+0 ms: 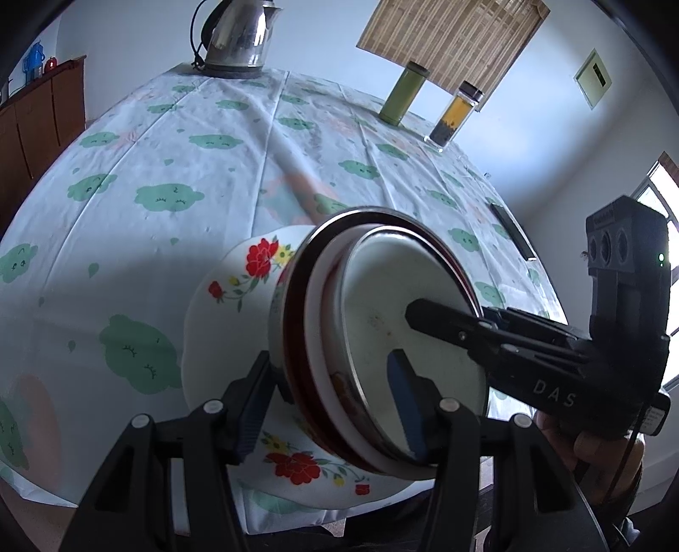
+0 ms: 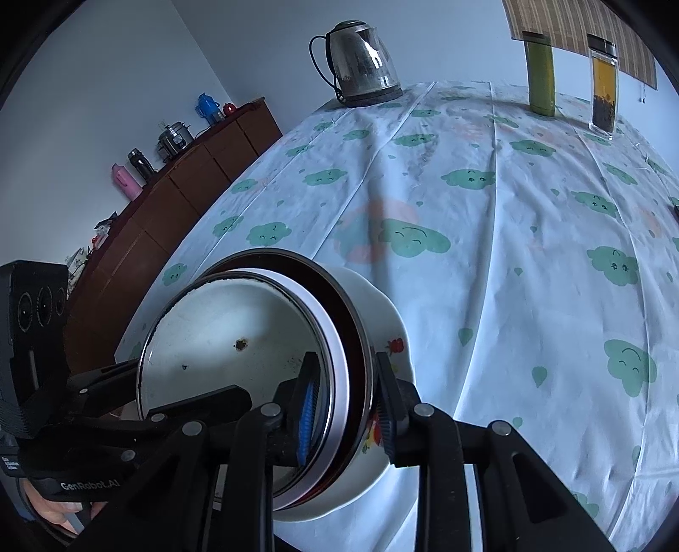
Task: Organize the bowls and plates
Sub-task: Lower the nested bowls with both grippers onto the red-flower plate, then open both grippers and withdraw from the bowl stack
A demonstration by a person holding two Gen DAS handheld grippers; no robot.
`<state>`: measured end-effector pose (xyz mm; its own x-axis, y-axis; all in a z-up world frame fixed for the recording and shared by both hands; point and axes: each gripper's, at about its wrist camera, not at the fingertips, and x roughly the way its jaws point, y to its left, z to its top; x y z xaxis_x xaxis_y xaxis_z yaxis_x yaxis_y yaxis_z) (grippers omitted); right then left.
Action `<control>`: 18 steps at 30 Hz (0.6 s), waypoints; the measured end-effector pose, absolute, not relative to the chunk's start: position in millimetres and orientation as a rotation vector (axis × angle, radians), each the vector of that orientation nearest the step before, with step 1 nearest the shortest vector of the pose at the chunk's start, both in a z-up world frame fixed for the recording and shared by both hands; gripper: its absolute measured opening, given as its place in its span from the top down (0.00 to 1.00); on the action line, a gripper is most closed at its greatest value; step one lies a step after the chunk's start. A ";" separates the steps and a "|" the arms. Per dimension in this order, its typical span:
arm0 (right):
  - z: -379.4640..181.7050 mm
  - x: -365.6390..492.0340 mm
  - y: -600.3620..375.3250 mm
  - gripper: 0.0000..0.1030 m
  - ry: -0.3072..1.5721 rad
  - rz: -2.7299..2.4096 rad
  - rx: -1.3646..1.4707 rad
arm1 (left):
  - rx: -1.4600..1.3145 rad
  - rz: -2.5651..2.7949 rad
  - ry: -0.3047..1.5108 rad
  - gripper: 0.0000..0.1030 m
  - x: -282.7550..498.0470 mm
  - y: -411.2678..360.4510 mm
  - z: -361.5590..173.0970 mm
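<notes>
A nested stack of bowls is tipped steeply on its side over the near edge of the table. The outermost is a white floral bowl (image 1: 237,297) (image 2: 382,305). Inside it sit a dark red-rimmed bowl and, innermost, a white enamel bowl (image 1: 403,288) (image 2: 220,322) with a metal rim. My left gripper (image 1: 329,403) is shut on the stack's rim, with one pad outside the floral bowl and the blue pad inside. My right gripper (image 2: 346,403) clamps the opposite rim the same way. A right gripper finger (image 1: 441,325) reaches into the enamel bowl.
A cloud-print tablecloth (image 1: 169,170) covers the table. At the far edge stand a steel kettle (image 1: 237,38) (image 2: 365,63), a green flask (image 1: 403,93) (image 2: 540,76) and a clear jar (image 1: 454,114) (image 2: 602,85). A dark flat object (image 1: 513,233) lies at the right. A wooden sideboard (image 2: 169,204) lines the left wall.
</notes>
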<state>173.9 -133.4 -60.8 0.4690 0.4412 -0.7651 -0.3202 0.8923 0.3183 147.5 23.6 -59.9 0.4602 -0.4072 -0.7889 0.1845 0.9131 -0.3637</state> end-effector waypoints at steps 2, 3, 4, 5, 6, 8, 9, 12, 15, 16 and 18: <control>-61.3 173.3 -132.8 0.71 0.974 0.472 0.133 | -0.220 -0.358 1.022 0.49 145.9 22.5 -57.7; -61.3 173.1 -133.3 0.66 0.971 0.478 0.136 | -0.212 -0.350 1.009 0.44 144.0 22.8 -54.9; -60.1 171.9 -134.0 0.56 0.961 0.474 0.133 | -0.212 -0.350 0.992 0.40 141.7 23.5 -51.3; -56.7 168.7 -134.0 0.50 0.935 0.462 0.116 | -0.209 -0.344 0.970 0.37 138.6 24.8 -46.9; -51.4 163.9 -133.8 0.41 0.900 0.455 0.094 | -0.200 -0.336 0.942 0.33 134.8 26.0 -41.5; -42.5 156.8 -134.7 0.34 0.850 0.447 0.077 | -0.181 -0.322 0.897 0.29 128.7 26.9 -31.4; -37.5 152.5 -136.0 0.32 0.826 0.436 0.072 | -0.180 -0.324 0.882 0.26 126.1 27.3 -27.0; -26.3 144.1 -142.4 0.31 0.775 0.410 0.074 | -0.190 -0.342 0.859 0.25 120.8 28.4 -18.2; -16.3 134.6 -150.3 0.31 0.725 0.386 0.079 | -0.172 -0.330 0.814 0.21 114.7 25.1 -10.0; -12.6 130.4 -153.3 0.31 0.702 0.375 0.082 | -0.167 -0.321 0.799 0.17 113.0 24.3 -7.5; -6.8 124.0 -157.5 0.31 0.670 0.357 0.078 | -0.144 -0.287 0.746 0.14 106.7 21.7 -0.3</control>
